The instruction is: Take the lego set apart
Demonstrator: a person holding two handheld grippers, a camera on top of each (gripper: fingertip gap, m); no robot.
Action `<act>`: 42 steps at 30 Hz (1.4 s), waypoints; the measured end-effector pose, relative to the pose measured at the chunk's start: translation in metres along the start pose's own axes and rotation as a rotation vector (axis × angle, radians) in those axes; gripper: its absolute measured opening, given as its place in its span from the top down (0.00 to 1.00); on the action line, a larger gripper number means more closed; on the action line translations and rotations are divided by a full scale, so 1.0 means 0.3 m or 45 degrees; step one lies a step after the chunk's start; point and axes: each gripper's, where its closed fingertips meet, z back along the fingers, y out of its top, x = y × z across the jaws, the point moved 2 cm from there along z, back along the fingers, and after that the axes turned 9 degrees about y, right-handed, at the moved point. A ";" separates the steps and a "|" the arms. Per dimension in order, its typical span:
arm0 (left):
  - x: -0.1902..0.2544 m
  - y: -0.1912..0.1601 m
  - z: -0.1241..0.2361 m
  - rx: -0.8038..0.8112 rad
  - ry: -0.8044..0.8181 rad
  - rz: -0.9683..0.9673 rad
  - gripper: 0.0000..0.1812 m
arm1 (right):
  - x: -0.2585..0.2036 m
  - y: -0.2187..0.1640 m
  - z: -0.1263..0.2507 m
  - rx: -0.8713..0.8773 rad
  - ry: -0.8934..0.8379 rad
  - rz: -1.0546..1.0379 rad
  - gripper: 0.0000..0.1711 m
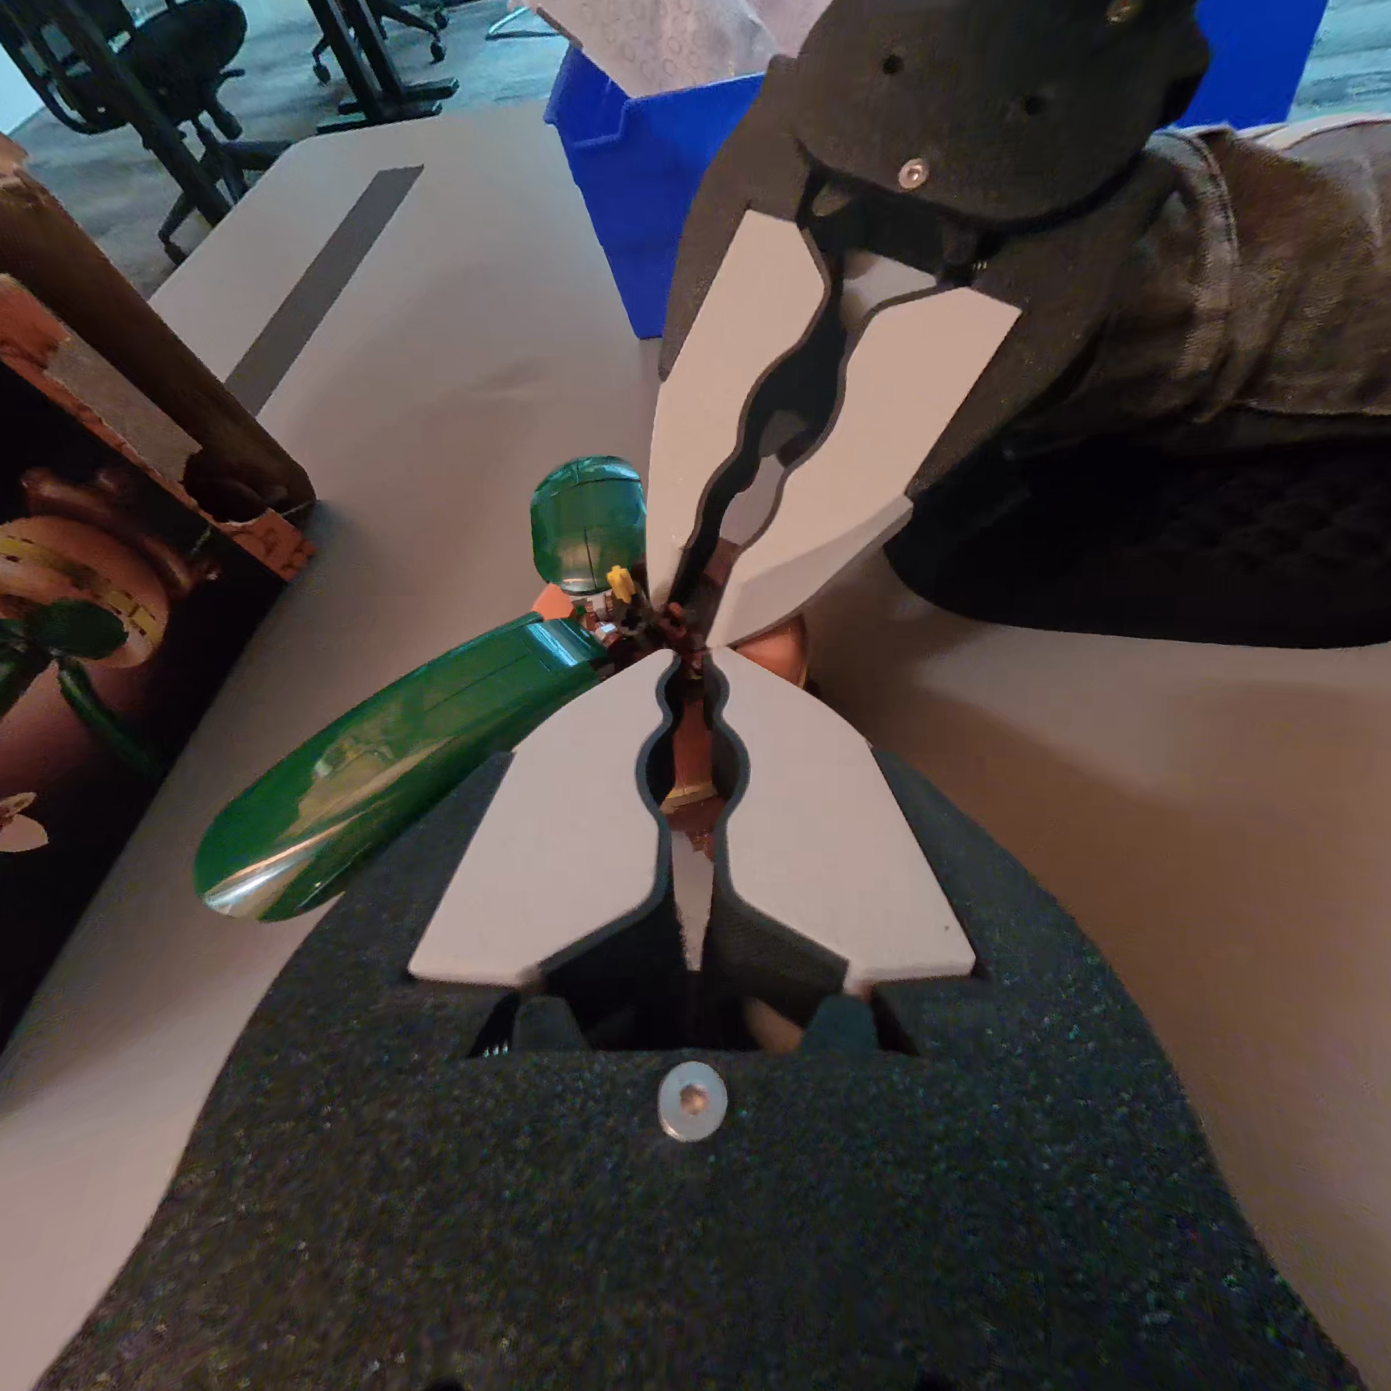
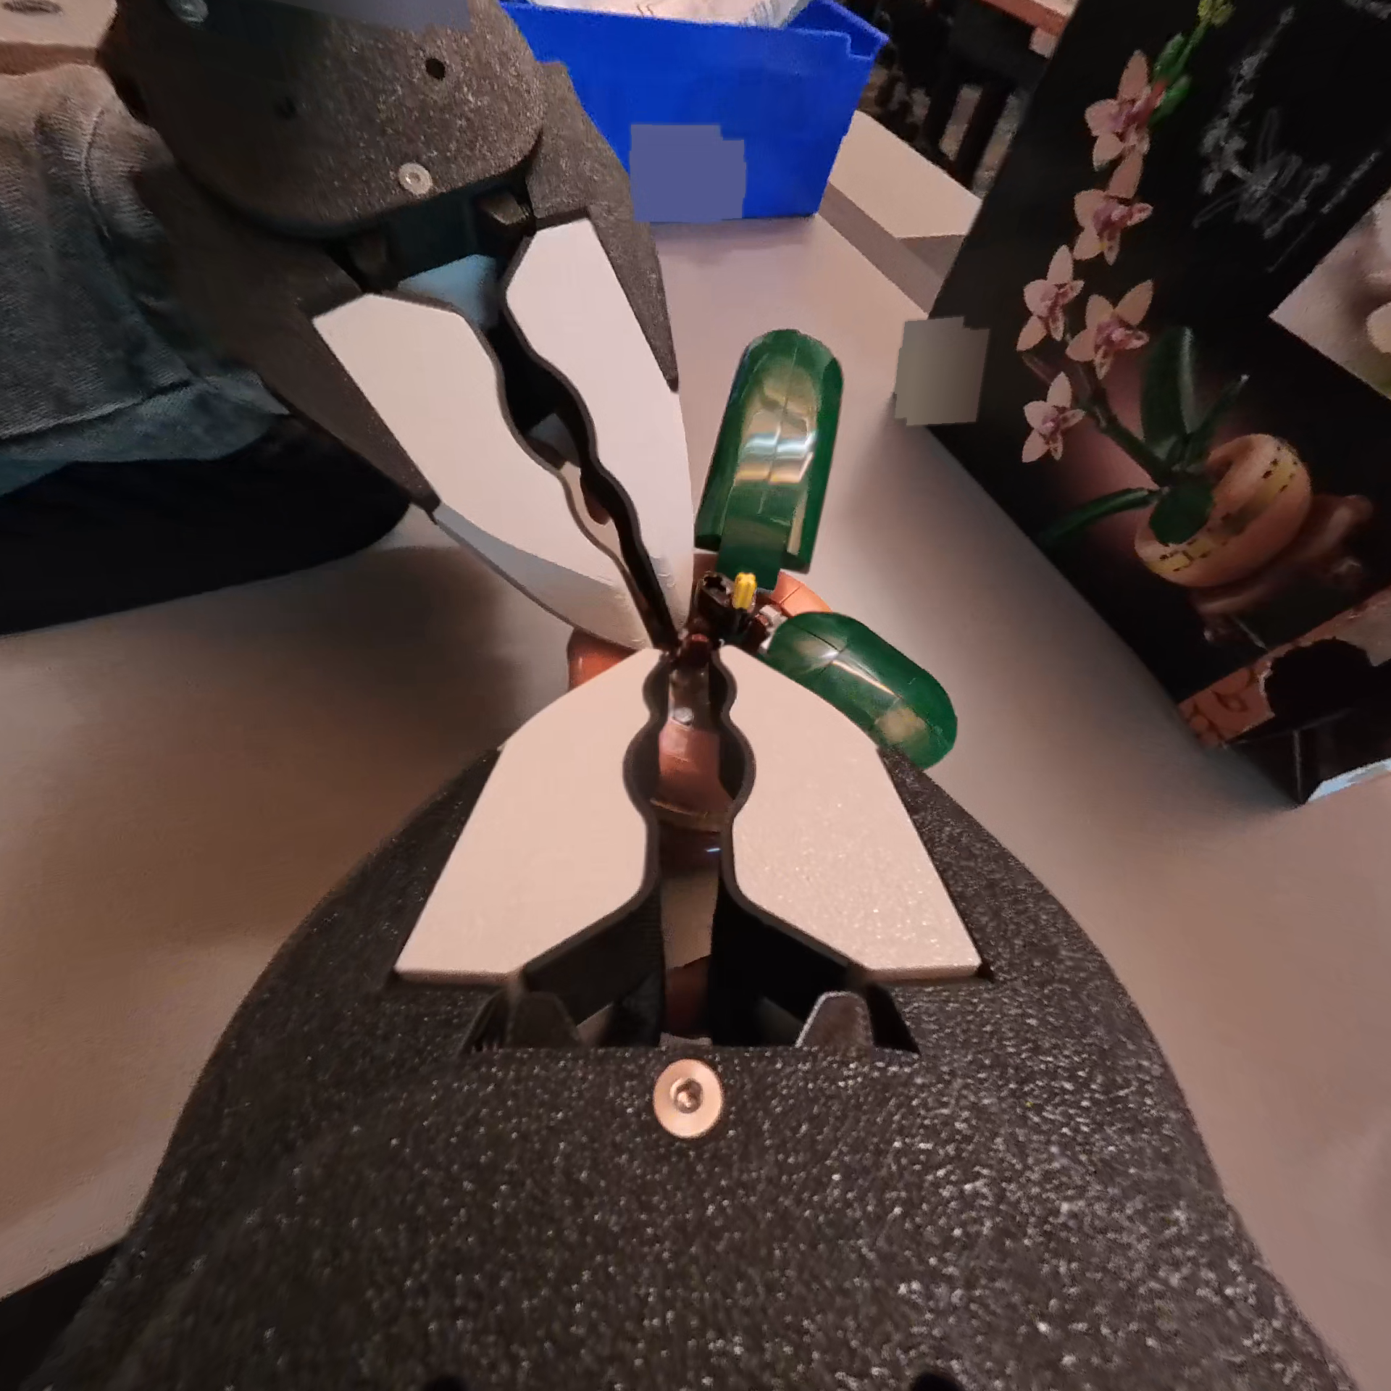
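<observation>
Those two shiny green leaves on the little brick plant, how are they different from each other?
In the left wrist view, the long leaf looks much longer than the short leaf, though it is also nearer the camera. The long leaf slants out low over the table; the short leaf rises more steeply from the hub. The long leaf tapers toward its tip; the short leaf ends bluntly rounded. Both are glossy dark green and joined at the same brown hub.

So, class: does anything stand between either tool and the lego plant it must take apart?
Nothing visible does. The left tool and the right tool both already meet the lego plant at its centre, beside the green leaves.
</observation>
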 end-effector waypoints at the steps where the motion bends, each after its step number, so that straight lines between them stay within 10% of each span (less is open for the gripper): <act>1: -0.001 0.000 -0.001 0.000 0.004 0.008 0.98 | 0.003 0.001 -0.002 -0.008 -0.020 -0.011 0.95; 27: -0.047 0.006 -0.009 -0.030 0.199 -0.033 0.87 | 0.018 0.007 0.007 0.040 -0.065 0.005 1.00; 42: -0.024 0.061 0.034 0.248 0.077 -0.130 1.00 | 0.010 0.076 0.051 0.275 -0.059 0.099 0.93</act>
